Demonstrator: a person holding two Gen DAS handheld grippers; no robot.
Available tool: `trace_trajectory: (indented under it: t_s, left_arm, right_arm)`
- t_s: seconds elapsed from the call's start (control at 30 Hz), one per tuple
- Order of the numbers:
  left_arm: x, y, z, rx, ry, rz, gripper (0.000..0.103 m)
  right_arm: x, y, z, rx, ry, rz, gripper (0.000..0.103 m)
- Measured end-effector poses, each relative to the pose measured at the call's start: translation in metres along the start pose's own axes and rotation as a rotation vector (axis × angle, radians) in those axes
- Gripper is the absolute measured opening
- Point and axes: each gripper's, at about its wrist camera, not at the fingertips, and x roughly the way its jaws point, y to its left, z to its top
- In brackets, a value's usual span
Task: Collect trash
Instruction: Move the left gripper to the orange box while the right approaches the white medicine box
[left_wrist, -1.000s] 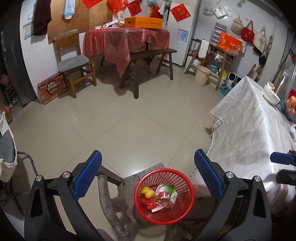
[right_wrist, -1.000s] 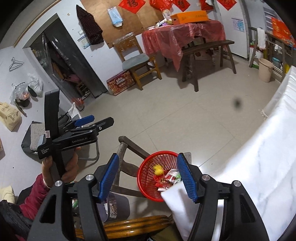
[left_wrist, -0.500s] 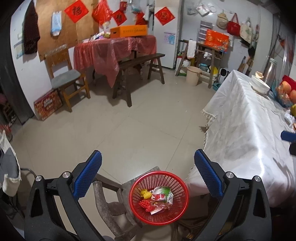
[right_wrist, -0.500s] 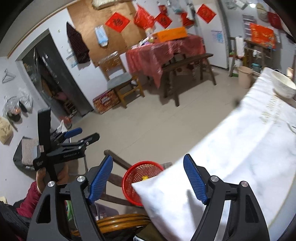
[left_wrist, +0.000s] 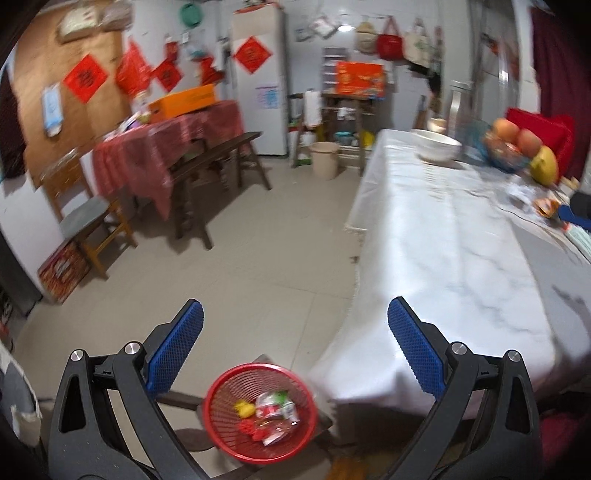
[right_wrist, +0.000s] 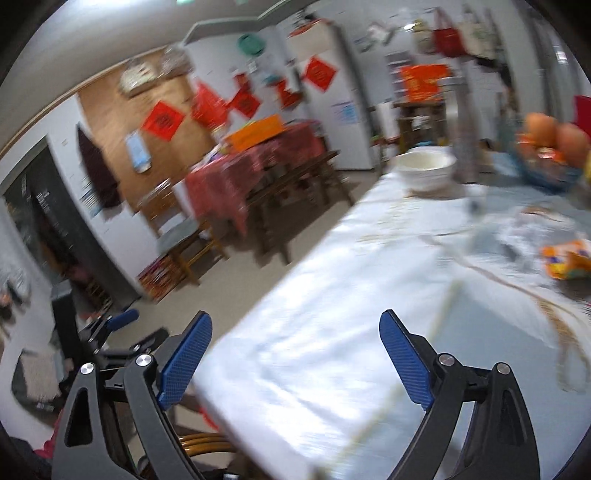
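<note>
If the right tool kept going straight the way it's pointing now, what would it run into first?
Most likely the white tablecloth itself: the right tool, empty with jaws opening, aims down at bare cloth. The orange wrapper lies off to the right of that line. The blur makes depth uncertain.

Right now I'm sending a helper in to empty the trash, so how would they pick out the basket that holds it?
Find the long table under the white cloth. At its near corner, low down on a dark wooden stool, stands the red mesh basket. It is the only round red openwork container there, with a yellow scrap and crumpled wrappers inside, unlike the plain beige bucket across the room.
</note>
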Motion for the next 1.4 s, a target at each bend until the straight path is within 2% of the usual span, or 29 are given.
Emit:
trace_trajectory:
  t_s: [0.13, 0.27, 0.4, 0.57, 0.77, 1.07, 1.4]
  left_arm:
    - [0.005, -0.053, 0.006, 0.066, -0.007, -0.06, 0.096]
    - [0.009, -0.102, 0.013, 0.107, -0.021, -0.126, 0.096]
    - [0.014, -0.152, 0.022, 0.158, -0.033, -0.193, 0.096]
    - [0.01, -0.201, 0.032, 0.211, -0.081, -0.23, 0.096]
    - [0.011, -0.249, 0.044, 0.264, -0.119, -0.253, 0.096]
    - [0.011, -0.289, 0.047, 0.32, -0.151, -0.263, 0.096]
    - [0.035, -0.31, 0.048, 0.344, -0.112, -0.265, 0.096]
  right_arm:
    - [-0.026, -0.036, -0.007, 0.031, -0.056, -0.088, 0.095]
    - [-0.054, -0.079, -0.015, 0.061, -0.1, -0.187, 0.096]
    - [-0.075, -0.107, -0.014, 0.089, -0.135, -0.251, 0.096]
    - [-0.093, -0.139, -0.018, 0.094, -0.166, -0.361, 0.097]
    - [-0.105, -0.174, -0.029, 0.114, -0.175, -0.431, 0.097]
    - [-0.121, -0.215, -0.042, 0.199, -0.195, -0.455, 0.097]
    - [-0.128, -0.23, -0.049, 0.228, -0.199, -0.524, 0.097]
